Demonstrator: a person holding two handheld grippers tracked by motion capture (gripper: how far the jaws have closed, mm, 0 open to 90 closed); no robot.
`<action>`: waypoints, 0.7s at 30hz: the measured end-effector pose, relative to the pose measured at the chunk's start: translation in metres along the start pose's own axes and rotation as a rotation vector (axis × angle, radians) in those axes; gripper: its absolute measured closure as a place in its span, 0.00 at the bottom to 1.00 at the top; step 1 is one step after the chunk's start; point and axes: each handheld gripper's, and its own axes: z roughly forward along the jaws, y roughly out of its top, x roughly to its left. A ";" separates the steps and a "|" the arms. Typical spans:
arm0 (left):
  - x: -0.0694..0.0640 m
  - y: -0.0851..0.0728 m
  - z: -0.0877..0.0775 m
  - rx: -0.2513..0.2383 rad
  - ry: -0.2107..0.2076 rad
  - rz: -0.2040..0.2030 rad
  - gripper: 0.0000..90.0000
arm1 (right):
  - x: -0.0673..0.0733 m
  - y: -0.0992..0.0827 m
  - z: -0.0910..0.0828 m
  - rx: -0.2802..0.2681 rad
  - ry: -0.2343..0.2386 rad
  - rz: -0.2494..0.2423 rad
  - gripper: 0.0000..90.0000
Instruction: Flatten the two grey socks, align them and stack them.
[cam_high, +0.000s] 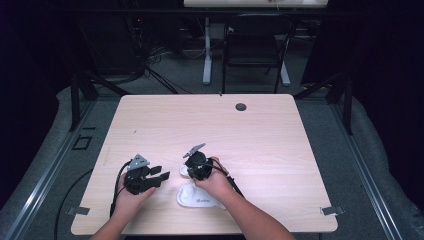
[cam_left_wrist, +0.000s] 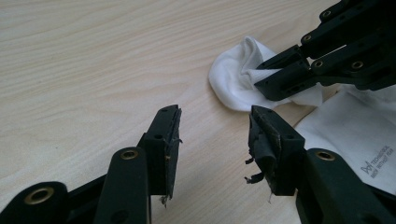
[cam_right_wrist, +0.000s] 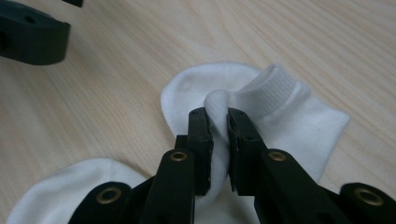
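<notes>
The small white sock (cam_right_wrist: 261, 100) lies on the wooden table (cam_high: 260, 135) near the person's edge, just beside a second white sock (cam_high: 197, 197) with printed lettering; the two appear to touch or overlap at one end. The right gripper (cam_right_wrist: 219, 116) has closed on a raised fold of the small sock close to its ribbed cuff, and the fabric bulges up between the pads. The left gripper (cam_left_wrist: 215, 140) hovers just beside both socks with jaws apart and nothing between them. Risk 1: the pinch holds only a thin ridge of cloth; if the right gripper lifts or pulls sharply, the fold may slip out and the sock drop back. Risk 2: where the socks overlap, dragging the small sock could shift the printed one with it. Risk 3: the left gripper's pad lining looks frayed, so its grip on smooth knit may be weak. Risk 4: the grippers stand close together, and a careless approach could make them collide.
</notes>
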 end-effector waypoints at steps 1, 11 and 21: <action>0.000 0.000 0.000 -0.001 0.001 0.001 0.59 | 0.000 0.001 -0.001 0.000 0.005 -0.008 0.90; 0.000 0.002 0.005 0.003 0.002 0.003 0.60 | -0.003 0.002 -0.011 -0.029 0.043 0.033 0.90; -0.015 0.000 0.026 0.054 -0.012 0.063 0.60 | 0.005 -0.001 -0.016 -0.057 0.060 0.026 0.91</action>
